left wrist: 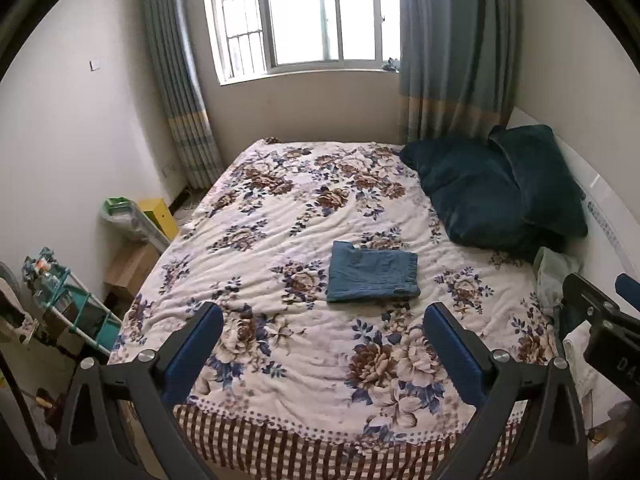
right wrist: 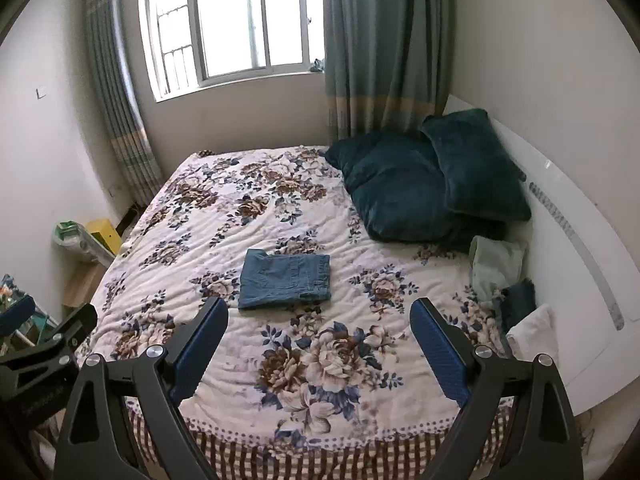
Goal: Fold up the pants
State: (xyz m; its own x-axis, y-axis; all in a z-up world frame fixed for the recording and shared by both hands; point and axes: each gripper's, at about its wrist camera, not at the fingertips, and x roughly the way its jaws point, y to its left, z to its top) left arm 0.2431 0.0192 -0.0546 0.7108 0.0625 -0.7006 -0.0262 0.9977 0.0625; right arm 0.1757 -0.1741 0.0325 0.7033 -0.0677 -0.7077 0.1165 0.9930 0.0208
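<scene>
Pants (left wrist: 373, 278), blue denim, folded into a neat rectangle, lying flat mid-bed on the floral quilt (left wrist: 280, 216). Left tool (left wrist: 323, 316) hanging back over the foot of the bed, fingers spread wide, gripping nothing, well apart from the denim. Right tool (right wrist: 319, 312) likewise splayed apart and empty, just short of the fold. Two dark teal pillows (right wrist: 424, 184) stacked at the right by the white headboard (right wrist: 580, 248); window (left wrist: 304, 16) and curtains (left wrist: 452, 52) beyond.
</scene>
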